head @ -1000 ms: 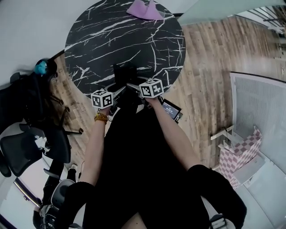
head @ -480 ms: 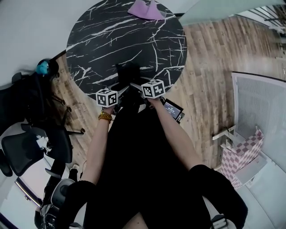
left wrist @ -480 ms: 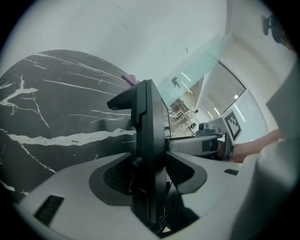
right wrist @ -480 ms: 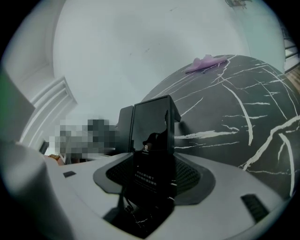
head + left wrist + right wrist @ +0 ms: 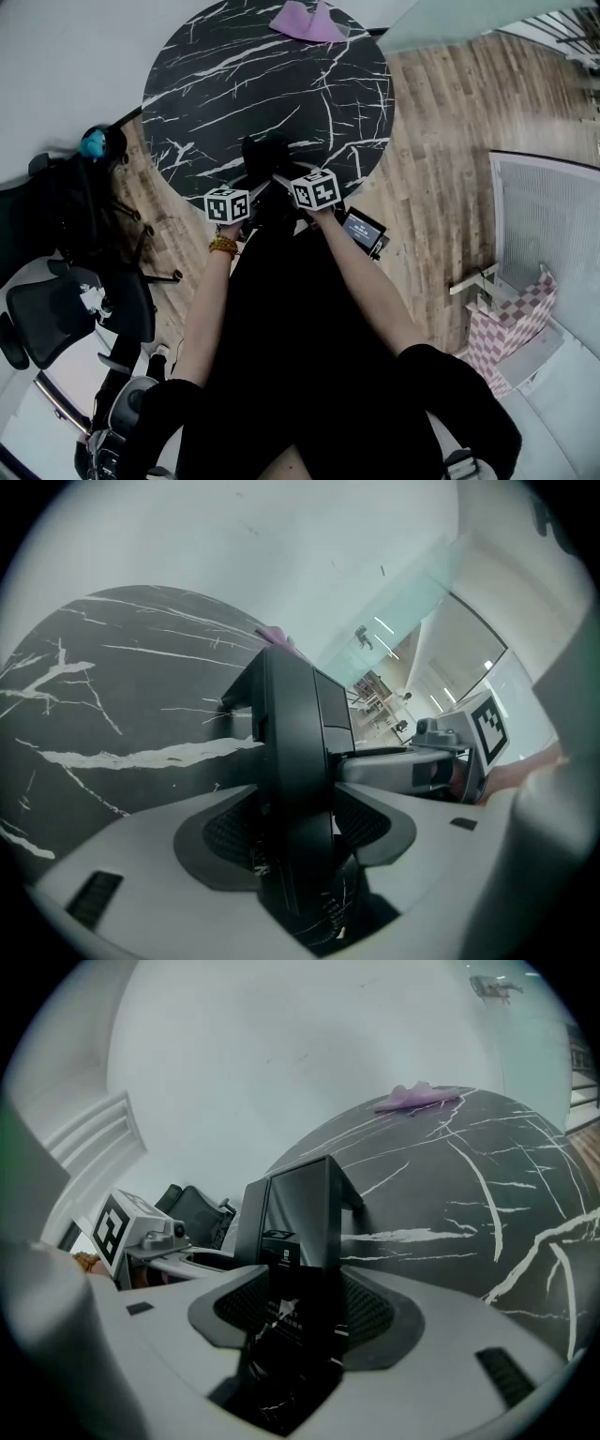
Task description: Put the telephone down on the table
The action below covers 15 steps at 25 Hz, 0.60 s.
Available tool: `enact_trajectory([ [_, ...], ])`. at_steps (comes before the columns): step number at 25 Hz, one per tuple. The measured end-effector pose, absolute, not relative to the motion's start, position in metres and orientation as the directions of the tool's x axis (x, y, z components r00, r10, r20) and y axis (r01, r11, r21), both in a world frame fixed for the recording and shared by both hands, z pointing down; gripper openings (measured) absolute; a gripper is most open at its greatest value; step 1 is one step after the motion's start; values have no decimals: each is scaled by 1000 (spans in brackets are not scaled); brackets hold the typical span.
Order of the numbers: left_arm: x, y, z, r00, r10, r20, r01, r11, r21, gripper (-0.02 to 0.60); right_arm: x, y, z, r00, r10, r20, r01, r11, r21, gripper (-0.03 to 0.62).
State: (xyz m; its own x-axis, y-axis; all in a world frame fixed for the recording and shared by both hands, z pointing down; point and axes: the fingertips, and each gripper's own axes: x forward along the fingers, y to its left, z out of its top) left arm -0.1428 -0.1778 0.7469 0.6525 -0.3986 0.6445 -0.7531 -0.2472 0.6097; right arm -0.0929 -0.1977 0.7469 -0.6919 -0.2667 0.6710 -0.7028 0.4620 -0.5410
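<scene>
surface: round black marble-look table with white veins [image 5: 234, 75] is seen from above, set on pale wood-plank floor [image 5: 441, 122]; a crumpled purple cloth [image 5: 305, 21] is left at its one o'clock rim.
task thing: black boxy desk telephone [image 5: 265, 156] is found at the table's six o'clock edge, nearest the person; it is judged to be resting on the top or very nearly so, though its underside is hidden.
left gripper [image 5: 300, 827]: brought in from seven o'clock; its jaws have just been opening and are spread, with the telephone between them and a sliver of light seen at one pad.
right gripper [image 5: 307, 1309]: brought in from five o'clock; its pads are pressed on the telephone's sides, so that it is kept steady while the other side is freed.
stage: the set-down is judged nearly done; the right grip is not yet let go.
</scene>
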Motion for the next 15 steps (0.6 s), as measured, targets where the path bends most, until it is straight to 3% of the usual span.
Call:
enact_trajectory([
  [15, -148, -178, 747, 541, -444, 715, -841, -257, 476, 242, -94, -198, 748, -634, -303, 712, -745, 484, -458, 233],
])
